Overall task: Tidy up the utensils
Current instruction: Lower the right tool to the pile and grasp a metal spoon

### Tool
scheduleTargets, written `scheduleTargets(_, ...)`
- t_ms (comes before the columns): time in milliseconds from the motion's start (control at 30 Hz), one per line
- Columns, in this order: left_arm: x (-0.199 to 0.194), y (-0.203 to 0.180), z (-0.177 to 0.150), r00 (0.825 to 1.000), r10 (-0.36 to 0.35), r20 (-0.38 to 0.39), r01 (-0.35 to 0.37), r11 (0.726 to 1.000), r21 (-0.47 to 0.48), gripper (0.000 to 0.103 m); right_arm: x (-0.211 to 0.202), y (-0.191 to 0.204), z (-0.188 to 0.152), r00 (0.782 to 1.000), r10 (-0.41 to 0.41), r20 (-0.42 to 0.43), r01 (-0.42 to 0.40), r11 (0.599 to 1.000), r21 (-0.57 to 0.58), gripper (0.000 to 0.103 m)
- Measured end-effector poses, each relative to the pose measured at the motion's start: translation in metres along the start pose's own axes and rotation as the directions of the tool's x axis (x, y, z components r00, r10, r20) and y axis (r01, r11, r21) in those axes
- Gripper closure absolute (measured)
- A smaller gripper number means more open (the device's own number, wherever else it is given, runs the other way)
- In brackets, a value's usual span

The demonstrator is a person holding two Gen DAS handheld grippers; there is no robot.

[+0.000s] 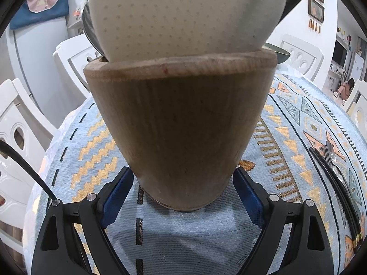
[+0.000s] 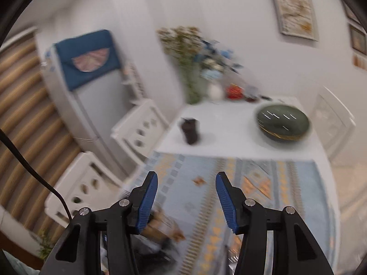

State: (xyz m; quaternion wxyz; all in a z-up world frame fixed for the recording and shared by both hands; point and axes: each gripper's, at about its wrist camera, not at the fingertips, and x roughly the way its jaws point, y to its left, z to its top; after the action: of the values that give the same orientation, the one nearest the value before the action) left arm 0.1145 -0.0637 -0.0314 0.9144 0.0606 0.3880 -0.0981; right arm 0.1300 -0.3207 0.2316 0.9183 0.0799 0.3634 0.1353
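on patterned tablecloth point(image 1: 298, 119), wooden holder point(image 1: 181, 123), white chairs point(image 1: 18, 133) around

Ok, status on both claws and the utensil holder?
Left claw straddles round wooden utensil holder, contact unclear. Right claw open, empty, blurred. Black chopsticks and metal fork on the patterned tablecloth.

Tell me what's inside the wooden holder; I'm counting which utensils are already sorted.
From the wooden holder a pale perforated spatula head sticks up, with a metal utensil edge behind it. Their handles, and anything else inside, are hidden by the wall.
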Motion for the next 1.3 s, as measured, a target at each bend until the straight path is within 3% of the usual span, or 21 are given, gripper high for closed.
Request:
scheduleTargets(133, 0.004, 0.0, 0.001, 1.0, 0.004, -0.01, -0.004, 1.0, 0.002, 0.015, 0.012, -0.036, -0.041, 0.988, -0.078, -0.13, 0.09, 0.992, 0.089, 0.052)
scheduleTargets(233, 0.005, 0.0, 0.001, 1.0, 0.006, -0.016, -0.006, 1.0, 0.003, 0.015, 0.023, -0.062, -0.076, 0.962, -0.13, -0.242, 0.165, 0.978, 0.129, 0.052)
scheduleTargets(433, 0.01, -0.001, 0.001, 1.0, 0.009, -0.022, -0.008, 1.0, 0.006, 0.015, 0.041, -0.107, -0.122, 0.906, -0.098, -0.412, 0.198, 0.958, 0.207, 0.052)
scheduleTargets(600, 0.011, 0.0, -0.001, 1.0, 0.011, -0.022, -0.011, 1.0, 0.009, 0.015, 0.057, -0.118, -0.14, 0.868, -0.128, -0.479, 0.24, 0.954, 0.181, 0.052)
scheduleTargets(667, 0.012, 0.0, -0.001, 1.0, 0.012, -0.022, -0.012, 1.0, 0.009, 0.015, 0.061, -0.12, -0.144, 0.856, -0.206, -0.475, 0.304, 0.943, 0.138, 0.059)
scheduleTargets(733, 0.011, 0.0, -0.001, 1.0, 0.013, -0.022, -0.013, 1.0, 0.01, 0.014, 0.068, -0.125, -0.148, 0.846, -0.232, -0.48, 0.33, 0.935, 0.131, 0.064)
scheduleTargets(967, 0.013, -0.001, -0.002, 0.999, 0.017, -0.029, -0.017, 1.0, 0.012, 0.014, 0.085, -0.141, -0.163, 0.84, -0.109, -0.531, 0.258, 0.942, 0.215, 0.071)
scheduleTargets(1067, 0.015, 0.0, -0.002, 0.999, 0.016, -0.031, -0.016, 1.0, 0.011, 0.014, 0.1, -0.14, -0.174, 0.803, -0.023, -0.596, 0.199, 0.952, 0.231, 0.071)
scheduleTargets(1167, 0.015, 0.0, -0.003, 0.999, 0.017, -0.031, -0.016, 1.0, 0.012, 0.014, 0.109, -0.138, -0.183, 0.778, -0.029, -0.627, 0.194, 0.961, 0.196, 0.072)
scheduleTargets(1300, 0.015, 0.0, -0.003, 0.999, 0.016, -0.032, -0.015, 1.0, 0.011, 0.014, 0.118, -0.138, -0.185, 0.773, -0.041, -0.633, 0.197, 0.964, 0.178, 0.076)
